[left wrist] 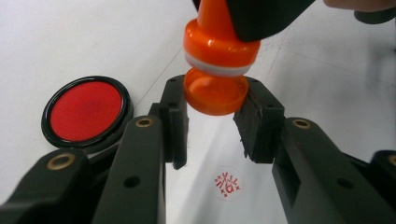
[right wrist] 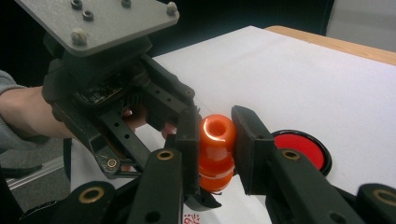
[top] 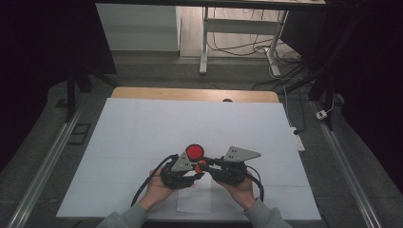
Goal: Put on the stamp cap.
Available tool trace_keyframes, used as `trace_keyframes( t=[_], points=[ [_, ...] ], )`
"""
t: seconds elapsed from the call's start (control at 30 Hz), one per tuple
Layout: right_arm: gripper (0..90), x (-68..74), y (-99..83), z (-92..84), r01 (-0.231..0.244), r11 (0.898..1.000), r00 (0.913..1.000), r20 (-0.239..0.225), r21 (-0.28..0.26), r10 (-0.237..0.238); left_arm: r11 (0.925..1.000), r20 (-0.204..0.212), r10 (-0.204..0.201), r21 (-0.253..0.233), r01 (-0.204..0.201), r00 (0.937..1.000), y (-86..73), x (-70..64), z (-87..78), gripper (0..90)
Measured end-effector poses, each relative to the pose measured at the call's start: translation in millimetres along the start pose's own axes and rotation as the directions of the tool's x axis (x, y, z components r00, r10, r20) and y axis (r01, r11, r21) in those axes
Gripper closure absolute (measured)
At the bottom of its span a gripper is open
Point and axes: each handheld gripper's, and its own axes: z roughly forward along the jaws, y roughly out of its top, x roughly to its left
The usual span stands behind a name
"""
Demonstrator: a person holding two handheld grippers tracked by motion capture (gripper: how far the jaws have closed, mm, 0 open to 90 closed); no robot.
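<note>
The right hand-held gripper (right wrist: 212, 135) is clenched on the handle of an orange stamp (right wrist: 215, 151), its pads pressing the waisted neck from both sides. The left hand-held gripper (left wrist: 215, 116) is closed on the stamp's orange cap (left wrist: 215, 92) at the bottom end, pads touching its rim on either side. The cap sits just below the stamp's white band, so it looks to be either going on or coming off; I cannot tell which.

The stamp reads as light, hard, glossy plastic: stiff, not fragile, but smooth enough to slip or twist between flat pads. The narrow neck is the sound place to hold the body, since the bulges above and below stop it sliding. The cap is shallow, so it needs a square grip on its rim, and the two parts should be kept in line.

Both are held above the white sheet (top: 142, 133) near the front edge of the table (top: 142, 92), about midway along it. A red stamped mark (left wrist: 227, 182) lies on the sheet below, and an open red ink pad (left wrist: 87, 112) sits just beside the left hand-held gripper.
</note>
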Motion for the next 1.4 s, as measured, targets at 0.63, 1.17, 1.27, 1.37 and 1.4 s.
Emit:
trace_keyframes(
  t=[0.63,1.17,1.27,1.37,1.4],
  points=[
    [72.6,0.6,-2.1,2.5,0.002,1.0,1.0,-0.006,0.01,-0.002,0.9999,-0.003,0.001,-0.011,-0.001,1.0,0.7,0.0,-2.3,65.0],
    [72.6,0.6,-3.0,3.2,0.0,1.0,1.0,-0.01,0.016,0.0,0.9998,-0.01,0.005,-0.017,-0.006,0.9999,1.8,-0.5,-4.1,65.0],
    [72.6,0.5,-3.1,3.3,0.002,1.0,1.0,-0.009,0.016,-0.001,0.9998,-0.012,0.009,-0.016,-0.009,0.9999,1.9,-0.7,-4.2,65.1],
    [72.6,0.6,-3.5,3.7,0.002,1.0,1.0,-0.008,0.017,-0.002,0.9999,-0.014,0.008,-0.013,-0.008,0.9999,1.8,-1.2,-4.0,65.1],
    [72.6,0.6,-3.5,3.7,0.002,1.0,1.0,-0.007,0.017,-0.002,0.9999,-0.015,0.008,-0.013,-0.008,0.9999,1.8,-1.2,-4.0,65.2]
  ],
)
